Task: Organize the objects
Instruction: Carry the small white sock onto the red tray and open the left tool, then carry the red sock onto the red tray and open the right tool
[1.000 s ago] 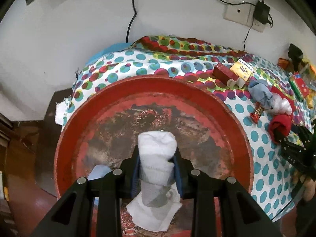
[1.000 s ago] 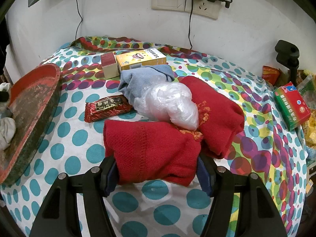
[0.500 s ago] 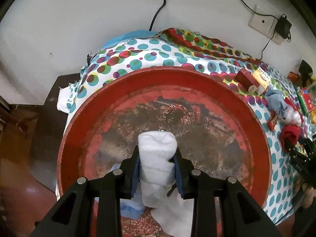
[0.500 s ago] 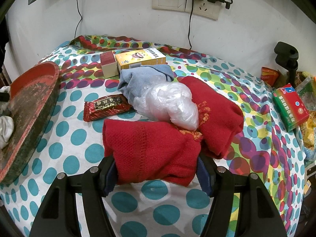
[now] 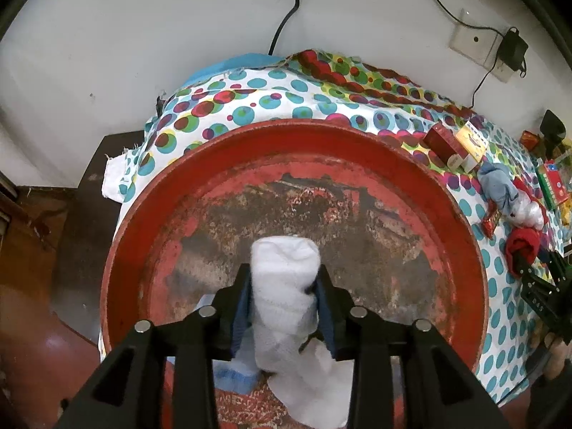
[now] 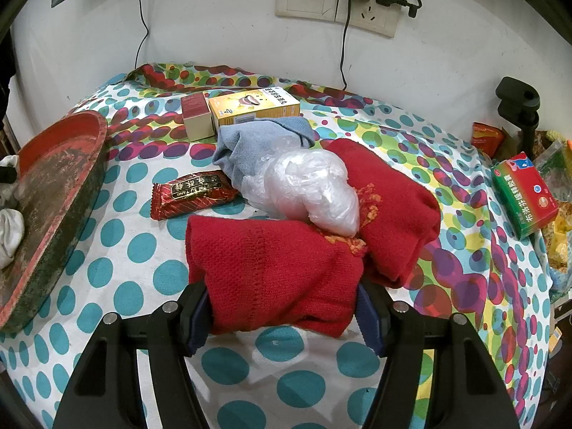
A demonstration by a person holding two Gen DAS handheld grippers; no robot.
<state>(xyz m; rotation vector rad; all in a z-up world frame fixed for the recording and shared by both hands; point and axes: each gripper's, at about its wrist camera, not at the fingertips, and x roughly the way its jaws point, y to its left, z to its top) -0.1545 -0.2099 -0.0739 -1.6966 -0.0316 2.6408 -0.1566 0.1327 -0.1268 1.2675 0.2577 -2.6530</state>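
Left wrist view: left gripper [image 5: 284, 298] jaws are pinching a soft white sock [image 5: 286, 286] above the red tray [image 5: 461, 228]; right gripper [image 6: 282, 305] jaws are straddling a floppy red knit [image 6: 271, 271], near the table's front edge.

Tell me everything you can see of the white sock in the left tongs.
The white sock is soft knit fabric, bunched into a thick roll. The left tongs are shut on its middle, blue pads pressing both sides. Its rounded end sticks out ahead of the fingers; the loose tail hangs down beneath them. It sits over the worn red tray, beside a blue item that is mostly hidden. Whether it touches the tray is unclear.
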